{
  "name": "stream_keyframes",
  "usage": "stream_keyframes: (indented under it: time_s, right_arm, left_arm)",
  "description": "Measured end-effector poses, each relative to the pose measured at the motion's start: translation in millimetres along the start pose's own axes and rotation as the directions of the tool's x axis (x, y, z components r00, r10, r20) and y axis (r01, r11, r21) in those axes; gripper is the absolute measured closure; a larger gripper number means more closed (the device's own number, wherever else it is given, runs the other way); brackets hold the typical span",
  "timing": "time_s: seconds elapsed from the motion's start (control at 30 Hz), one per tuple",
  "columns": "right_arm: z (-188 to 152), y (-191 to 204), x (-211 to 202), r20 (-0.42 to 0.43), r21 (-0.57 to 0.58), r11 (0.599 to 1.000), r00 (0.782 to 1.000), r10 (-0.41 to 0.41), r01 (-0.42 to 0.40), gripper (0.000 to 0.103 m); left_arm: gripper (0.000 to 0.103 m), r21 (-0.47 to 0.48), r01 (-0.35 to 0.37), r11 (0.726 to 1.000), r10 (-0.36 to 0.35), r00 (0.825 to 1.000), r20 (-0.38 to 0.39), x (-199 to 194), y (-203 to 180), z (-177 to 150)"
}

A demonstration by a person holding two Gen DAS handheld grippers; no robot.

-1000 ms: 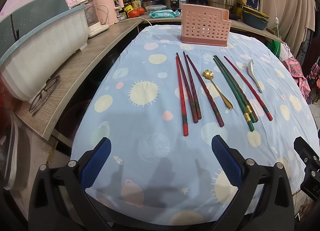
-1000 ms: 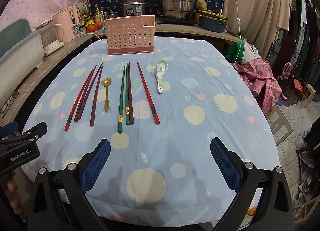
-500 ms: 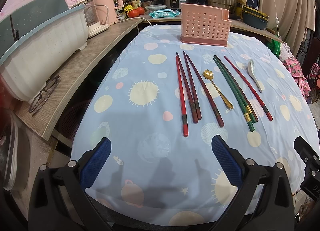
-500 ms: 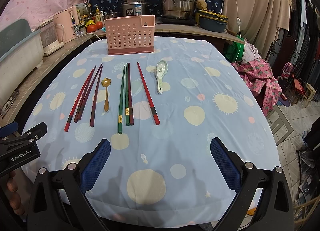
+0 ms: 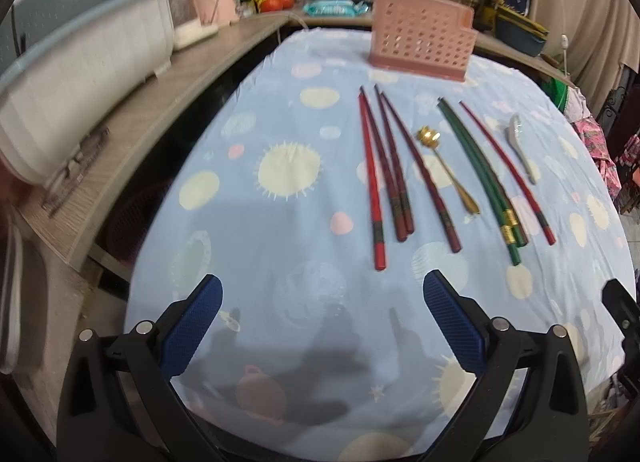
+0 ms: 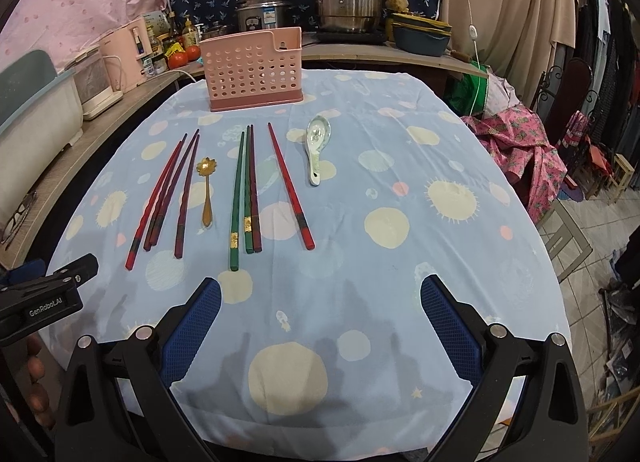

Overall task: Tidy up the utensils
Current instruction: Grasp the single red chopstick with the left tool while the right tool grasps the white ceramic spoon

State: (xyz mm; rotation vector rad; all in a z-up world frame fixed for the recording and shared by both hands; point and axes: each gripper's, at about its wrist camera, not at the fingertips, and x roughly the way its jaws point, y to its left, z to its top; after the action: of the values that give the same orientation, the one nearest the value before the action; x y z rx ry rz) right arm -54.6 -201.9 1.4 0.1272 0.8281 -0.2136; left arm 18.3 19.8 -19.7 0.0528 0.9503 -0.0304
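Red chopsticks [image 5: 386,170] [image 6: 168,190], a gold spoon [image 5: 448,170] [image 6: 206,190], green chopsticks [image 5: 480,174] [image 6: 242,190], one more red chopstick [image 5: 508,170] [image 6: 290,186] and a white ceramic spoon [image 5: 520,146] [image 6: 317,146] lie in a row on the blue tablecloth. A pink perforated utensil holder [image 5: 422,46] [image 6: 254,68] stands beyond them. My left gripper [image 5: 322,322] is open at the near edge, short of the red chopsticks. My right gripper [image 6: 320,322] is open too, below the green ones. Both hold nothing.
A wooden counter [image 5: 160,114] along the left carries a white tub [image 5: 80,86], glasses [image 5: 76,170] and pink appliances. Steel pots [image 6: 344,2] and a blue dish [image 6: 420,36] stand behind the table. A pink cloth [image 6: 516,150] and chairs are off the right edge.
The left wrist view has shifted and blurred slightly: the left gripper has moved a little forward and to the left. The right gripper and the utensils have not moved.
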Motion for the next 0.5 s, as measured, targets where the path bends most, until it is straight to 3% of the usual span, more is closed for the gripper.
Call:
stream_keyframes:
  time_s: [0.37, 0.5]
  right_arm:
    - [8, -10, 24, -0.031, 0.036, 0.999, 0.999, 0.009, -0.008, 0.007]
    - [13, -9, 34, -0.037, 0.036, 0.999, 0.999, 0.01, -0.009, 0.007]
  left_arm:
    - [0.008, 0.004, 0.002, 1.0, -0.002, 0.999, -0.035, 45, -1, 14]
    - [0.018, 0.008, 0.031, 0.999, -0.031, 0.997, -0.068, 60, -2, 16]
